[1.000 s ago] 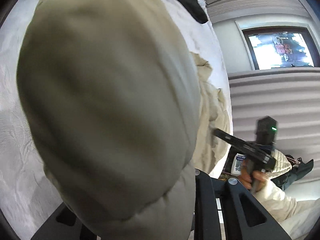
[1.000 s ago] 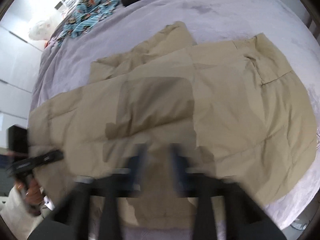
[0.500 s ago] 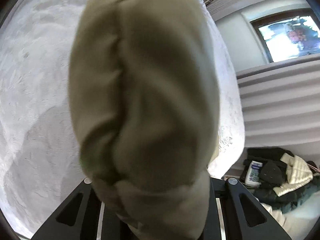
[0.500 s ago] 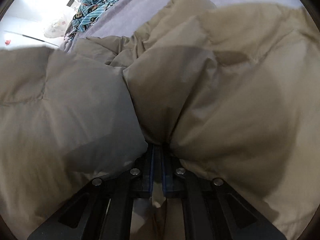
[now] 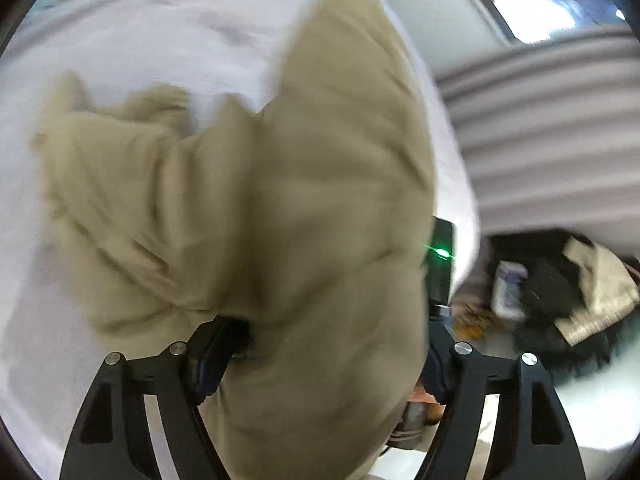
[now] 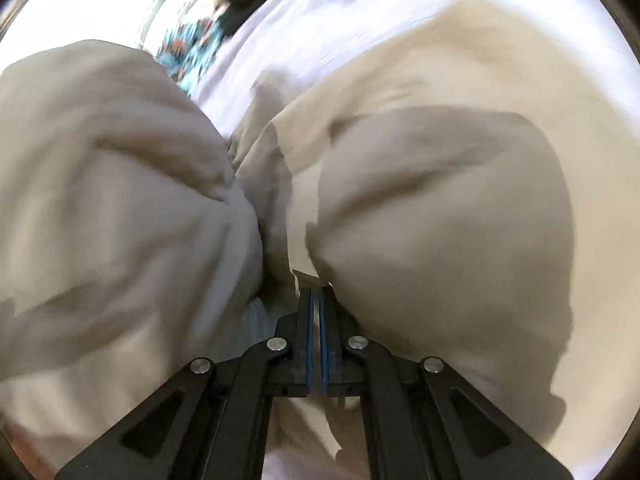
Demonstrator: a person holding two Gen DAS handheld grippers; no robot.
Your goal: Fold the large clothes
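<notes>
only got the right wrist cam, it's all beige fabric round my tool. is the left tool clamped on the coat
Observer: No. The left tool has just been opening its jaws. They stand wide, and the beige coat bulges loosely between them.
Operator: ok, anything off the bed edge on that side i should avoid
Observer: Yes. Past the bed edge there is a heap of dark and cream clothes, with a white container beside it. Both are blurred.
</notes>
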